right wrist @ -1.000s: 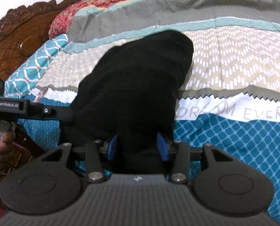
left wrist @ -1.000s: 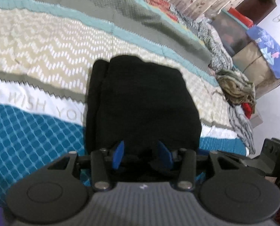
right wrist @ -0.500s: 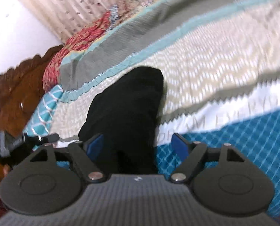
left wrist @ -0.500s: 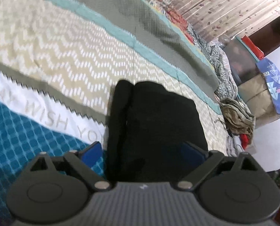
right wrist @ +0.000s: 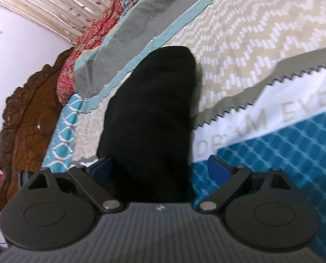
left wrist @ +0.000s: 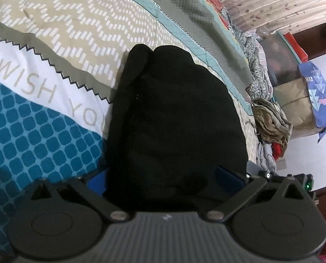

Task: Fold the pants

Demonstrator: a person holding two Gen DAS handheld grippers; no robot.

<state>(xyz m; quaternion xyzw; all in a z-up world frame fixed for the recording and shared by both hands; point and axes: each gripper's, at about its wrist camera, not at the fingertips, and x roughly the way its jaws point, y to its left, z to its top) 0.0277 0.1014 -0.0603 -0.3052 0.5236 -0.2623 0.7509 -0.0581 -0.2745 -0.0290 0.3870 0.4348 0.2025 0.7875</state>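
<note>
The black pants [left wrist: 174, 114] lie folded in a compact stack on the patterned bedspread [left wrist: 53, 50]. In the left wrist view my left gripper [left wrist: 163, 180] is open, its blue pads spread wide on either side of the pants' near edge. In the right wrist view the pants [right wrist: 149, 118] lie as a dark heap ahead of my right gripper [right wrist: 160, 171], which is also open, its blue pads standing apart at the near end of the cloth. Neither gripper holds any fabric.
The bedspread [right wrist: 261, 50] has teal, white, beige and grey bands. A carved wooden headboard [right wrist: 29, 118] is at the left of the right wrist view. A pile of loose clothes [left wrist: 270, 120] and a cardboard box [left wrist: 294, 105] sit beyond the bed's far side.
Both grippers were shut on the pants' near edge one second ago. They have since opened wide and let go, and both have tilted and drawn back slightly. The pants stay on the bed.
</note>
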